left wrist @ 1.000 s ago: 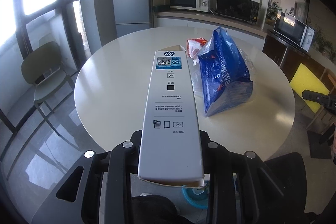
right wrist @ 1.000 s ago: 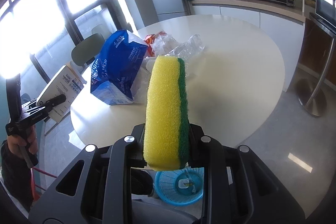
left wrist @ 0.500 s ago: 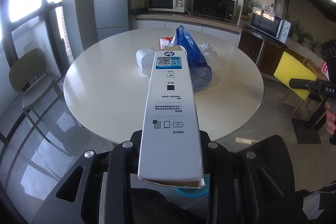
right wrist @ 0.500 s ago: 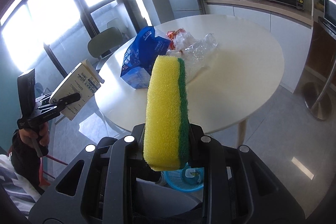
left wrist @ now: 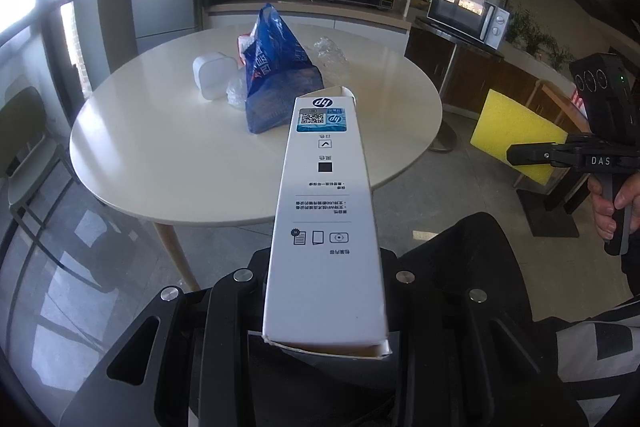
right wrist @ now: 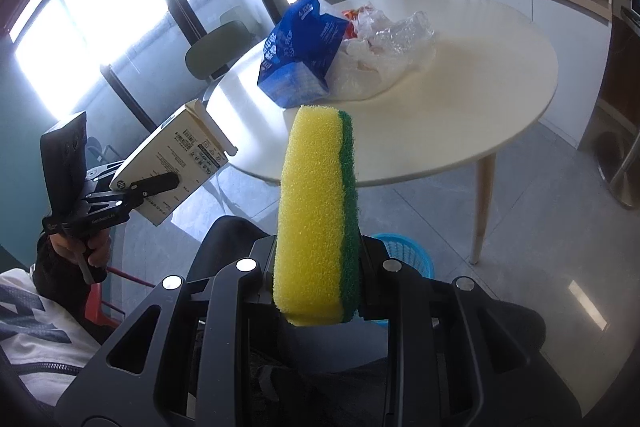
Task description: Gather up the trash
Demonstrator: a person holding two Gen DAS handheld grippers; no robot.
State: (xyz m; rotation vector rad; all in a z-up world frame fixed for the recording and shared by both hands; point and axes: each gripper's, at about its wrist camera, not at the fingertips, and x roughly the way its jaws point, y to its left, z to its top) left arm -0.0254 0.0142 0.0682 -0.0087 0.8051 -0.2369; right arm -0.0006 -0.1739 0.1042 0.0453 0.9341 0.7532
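Desk [left wrist: 168, 147]: a round white top on pale wooden legs, standing well clear of both tools, with the leftover rubbish grouped near its middle.
Blue bag [left wrist: 276, 75]: stood upright on the desk, its top pinched to a peak; in the right wrist view [right wrist: 298, 55] it touched the crumpled plastic beside it.
Clear plastic wrap [right wrist: 384, 55]: lay crumpled in a heap on the desk against the blue bag, with a scrap of red wrapper showing behind it.
White box [left wrist: 326, 223]: a long HP carton, held off the desk in the air, pointing toward the desk edge, one end flap open [right wrist: 176, 163].
Left tool [left wrist: 324, 279]: closed on the lower end of the white box, a finger pressed to each long side.
Sponge [right wrist: 318, 215]: yellow with a green scouring face on its right side, held upright in the air short of the desk.
Right tool [right wrist: 318, 263]: clamped around the sponge's lower part.
Blue basket [right wrist: 404, 253]: sat on the floor under the desk edge, partly hidden behind the right tool.
White tub [left wrist: 214, 77]: stood on the desk just left of the blue bag.
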